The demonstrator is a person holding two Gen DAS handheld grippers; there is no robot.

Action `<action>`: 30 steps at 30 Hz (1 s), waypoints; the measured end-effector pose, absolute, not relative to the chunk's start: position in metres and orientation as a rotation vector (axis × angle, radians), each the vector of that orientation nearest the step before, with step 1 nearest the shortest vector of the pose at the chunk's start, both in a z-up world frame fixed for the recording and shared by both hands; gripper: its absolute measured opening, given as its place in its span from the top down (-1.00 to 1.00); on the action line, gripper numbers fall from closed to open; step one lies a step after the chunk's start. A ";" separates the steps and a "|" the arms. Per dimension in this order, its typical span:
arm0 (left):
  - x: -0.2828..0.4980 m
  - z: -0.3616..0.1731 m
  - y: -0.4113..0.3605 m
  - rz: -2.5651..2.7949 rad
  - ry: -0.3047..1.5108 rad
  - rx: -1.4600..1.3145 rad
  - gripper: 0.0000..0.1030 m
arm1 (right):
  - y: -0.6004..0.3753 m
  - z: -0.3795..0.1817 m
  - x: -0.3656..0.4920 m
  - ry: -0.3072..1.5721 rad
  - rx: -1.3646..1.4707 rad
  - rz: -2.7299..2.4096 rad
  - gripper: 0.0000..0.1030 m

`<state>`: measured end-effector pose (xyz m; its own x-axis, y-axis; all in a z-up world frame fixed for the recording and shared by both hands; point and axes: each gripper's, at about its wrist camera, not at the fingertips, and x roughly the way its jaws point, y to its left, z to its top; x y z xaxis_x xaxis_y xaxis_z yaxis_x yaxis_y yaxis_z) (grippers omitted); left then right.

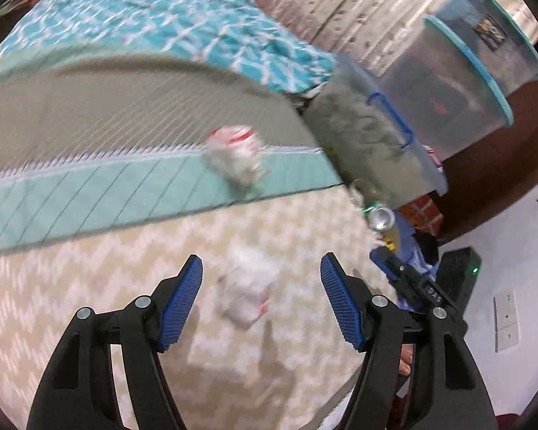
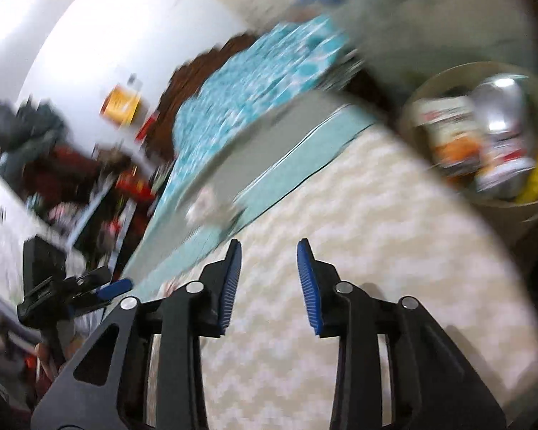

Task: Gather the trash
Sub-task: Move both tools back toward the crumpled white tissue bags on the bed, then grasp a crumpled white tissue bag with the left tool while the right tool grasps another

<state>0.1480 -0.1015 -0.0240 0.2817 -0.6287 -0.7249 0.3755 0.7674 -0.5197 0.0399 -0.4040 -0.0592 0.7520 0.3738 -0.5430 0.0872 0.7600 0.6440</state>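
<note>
Bed with teal quilt seen across upper left of left view; chevron sheet below

Bin at right edge of right view, can and carton inside

Crumpled wrapper blurred, lower centre, between left gripper pads, not pinched; jaws wide

Second wrapper on quilt edge, centre

Right gripper narrowly parted, nothing held

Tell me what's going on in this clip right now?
A person with a gripper in each hand is collecting trash off a bed. Both the left gripper and right gripper are open and empty. Two crumpled white pieces are still out: one on the zigzag sheet ahead of the left jaws, another on the green blanket. A round bin at the bed's edge already holds a can and wrappers.
</note>
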 end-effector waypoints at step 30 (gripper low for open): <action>0.119 -0.085 -0.100 -0.688 1.099 -0.197 0.30 | -0.299 -0.072 0.210 0.937 0.255 0.218 0.08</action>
